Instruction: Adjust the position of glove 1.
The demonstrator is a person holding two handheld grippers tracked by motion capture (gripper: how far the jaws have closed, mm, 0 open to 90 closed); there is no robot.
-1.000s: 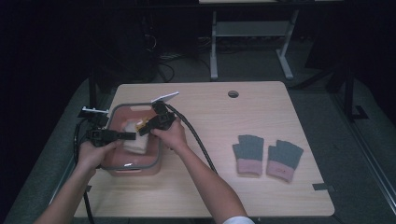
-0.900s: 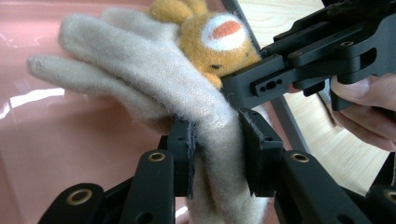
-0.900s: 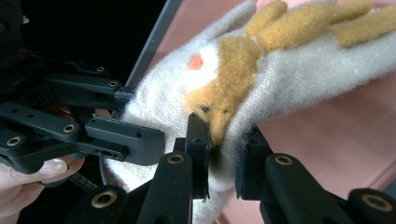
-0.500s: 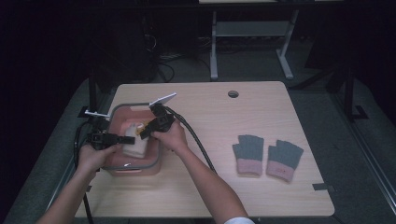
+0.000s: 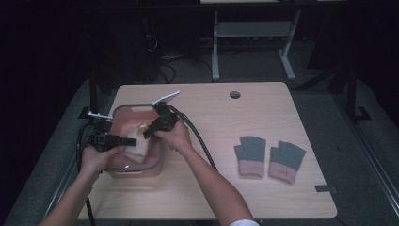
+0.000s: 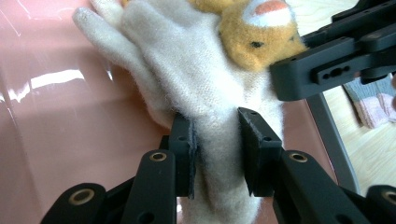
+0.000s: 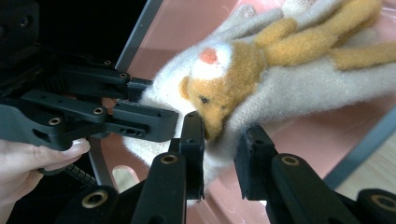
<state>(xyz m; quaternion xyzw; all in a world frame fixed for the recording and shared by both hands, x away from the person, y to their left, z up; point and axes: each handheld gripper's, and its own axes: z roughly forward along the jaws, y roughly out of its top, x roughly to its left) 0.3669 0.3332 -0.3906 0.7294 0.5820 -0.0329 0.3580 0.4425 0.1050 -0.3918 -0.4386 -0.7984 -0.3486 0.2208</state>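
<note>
One cream knitted glove with an orange animal face point(image 6: 219, 88), one pink plastic tub point(image 5: 123, 170) at the near left, two grey and pink fingerless gloves point(image 5: 251, 155) at the near right, and two hand-held grippers point(image 5: 149, 130)

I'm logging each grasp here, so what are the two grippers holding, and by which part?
The left gripper clamps the cream glove at its cuff. The right gripper's jaws, just opening, straddle its edge by the orange bear face.

Cream glove point(image 6: 205, 93) with orange bear face, pink bin point(image 5: 123, 113).
</note>
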